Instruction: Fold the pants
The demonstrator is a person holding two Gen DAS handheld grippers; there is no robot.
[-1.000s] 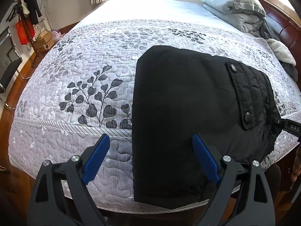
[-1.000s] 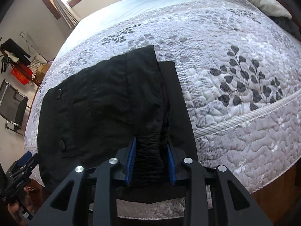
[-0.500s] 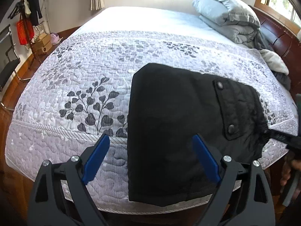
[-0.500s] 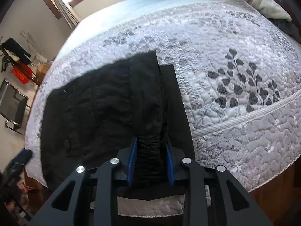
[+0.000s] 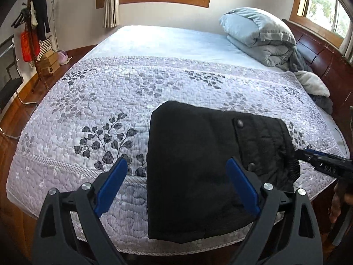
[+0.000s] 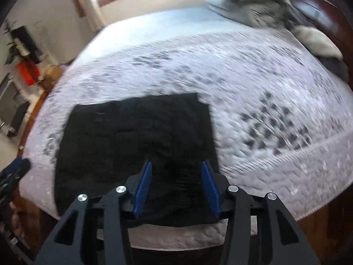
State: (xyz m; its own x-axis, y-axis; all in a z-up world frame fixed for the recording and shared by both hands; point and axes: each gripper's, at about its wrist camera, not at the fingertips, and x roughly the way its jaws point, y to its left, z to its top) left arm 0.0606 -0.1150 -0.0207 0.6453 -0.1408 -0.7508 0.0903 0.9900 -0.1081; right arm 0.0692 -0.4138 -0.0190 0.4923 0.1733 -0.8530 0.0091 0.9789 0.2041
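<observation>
The black pants [image 5: 194, 154] lie folded into a compact rectangle at the near edge of the quilted bed [image 5: 110, 101], a snap-button pocket flap facing up on their right half. My left gripper [image 5: 176, 162] hovers open above them, its blue pads wide apart and holding nothing. In the blurred right wrist view the pants [image 6: 136, 132] lie flat below my right gripper [image 6: 176, 164]. Its jaws are opening, and the pads stand clear of the cloth. The right gripper's tip [image 5: 317, 160] also shows beside the pants' right edge.
A folded grey duvet and pillow [image 5: 260, 35] are piled by the wooden headboard [image 5: 320, 61] at the far right. On the left stand a clothes rack [image 5: 33, 22], boxes and a black chair [image 5: 8, 84] on the wooden floor. A hand [image 5: 339, 201] holds the right gripper.
The right gripper has let go of the pants' waistband, its pads spreading apart, and it has lifted. Both views have drawn up and back, showing more of the bed and the windows.
</observation>
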